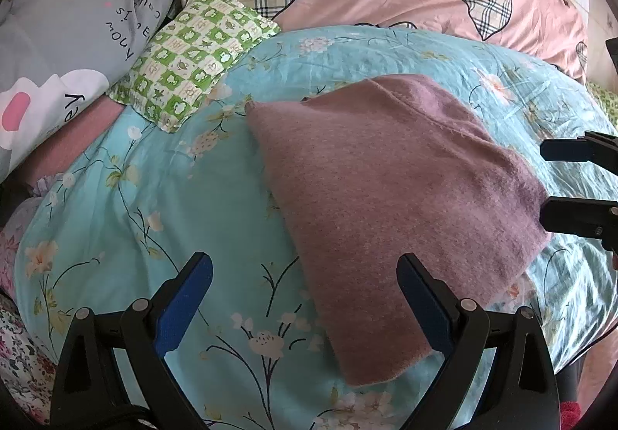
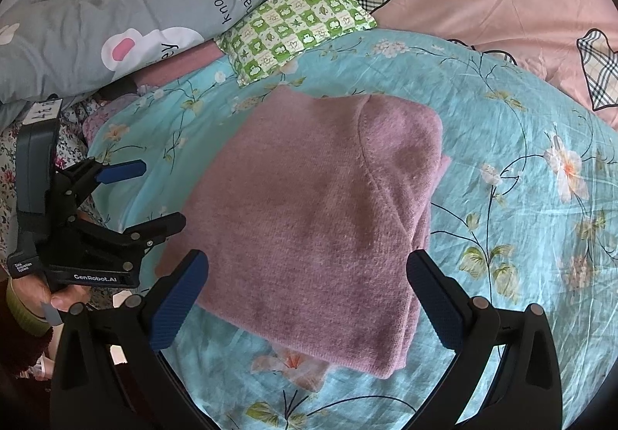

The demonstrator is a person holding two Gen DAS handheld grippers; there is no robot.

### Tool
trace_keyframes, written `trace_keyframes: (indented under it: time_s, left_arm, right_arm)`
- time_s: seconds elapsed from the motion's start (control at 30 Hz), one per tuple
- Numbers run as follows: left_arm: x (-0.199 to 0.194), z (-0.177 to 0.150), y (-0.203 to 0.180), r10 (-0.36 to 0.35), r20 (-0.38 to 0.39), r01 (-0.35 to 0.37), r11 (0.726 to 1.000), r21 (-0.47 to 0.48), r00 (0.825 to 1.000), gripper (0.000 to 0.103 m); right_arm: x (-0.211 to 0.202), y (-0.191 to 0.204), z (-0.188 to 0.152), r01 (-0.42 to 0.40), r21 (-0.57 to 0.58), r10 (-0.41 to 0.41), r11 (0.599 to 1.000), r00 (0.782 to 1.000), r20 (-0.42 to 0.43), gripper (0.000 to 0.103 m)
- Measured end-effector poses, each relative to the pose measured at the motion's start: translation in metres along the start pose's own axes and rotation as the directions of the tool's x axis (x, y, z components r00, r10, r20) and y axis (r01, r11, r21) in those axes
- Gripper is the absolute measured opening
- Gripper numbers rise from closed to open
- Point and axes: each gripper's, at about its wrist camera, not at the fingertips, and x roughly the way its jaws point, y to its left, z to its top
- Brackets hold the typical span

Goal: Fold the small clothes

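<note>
So the mauve knit sweater is lying folded up on the turquoise floral quilt on the bed. The left gripper and right gripper both hover over it, jaws wide apart, gripping nothing. A green checkered pillow sits just past the sweater.

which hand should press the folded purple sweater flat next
Right, probably: the right tongs are open with the purple sweater centred between them. The left tongs, also open, sit off its left edge over the blue floral sheet.
</note>
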Motion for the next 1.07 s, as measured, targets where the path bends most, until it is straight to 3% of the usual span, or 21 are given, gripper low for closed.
trace_keyframes:
  time_s: [1.07]
  left_arm:
    - [-0.0004, 0.0074, 0.0064, 0.011, 0.004, -0.011, 1.000, -0.029, 1.000, 0.097]
  right_arm:
    - [-0.0034, -0.0059, 0.0042, -0.005, 0.029, 0.004, 1.000, 1.000, 0.025, 0.102]
